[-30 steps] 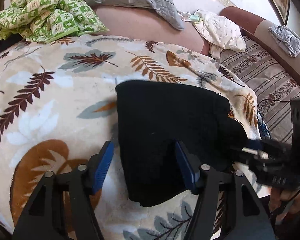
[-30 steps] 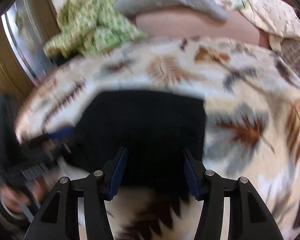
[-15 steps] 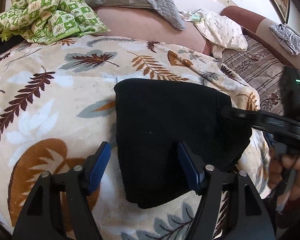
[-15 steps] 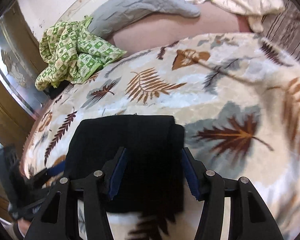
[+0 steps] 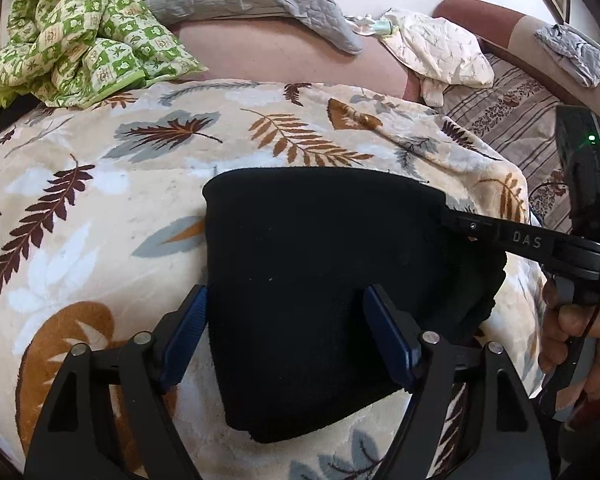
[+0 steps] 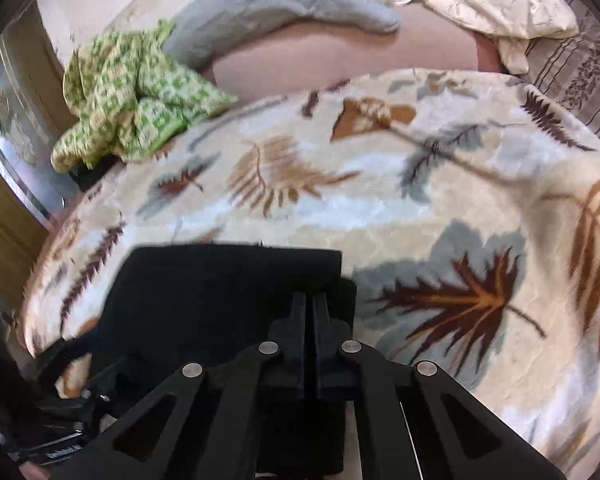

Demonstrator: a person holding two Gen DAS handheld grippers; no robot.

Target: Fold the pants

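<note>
The black pants (image 6: 220,300) hide the tips of the right tongs (image 6: 309,304), so the right wrist view cannot tell whether fabric is pinched between the closed black fingers. In the left wrist view, those tongs vanish behind the pants' right edge, and the hand (image 5: 580,332) holding them is cut off by the picture's right edge. The right wrist view is blurred: the leaf blanket (image 6: 420,184) and green checked cloth (image 6: 132,92) smear near the bed's far side. The left tongs (image 6: 60,380) sit dark and cropped at that view's lower left corner.
</note>
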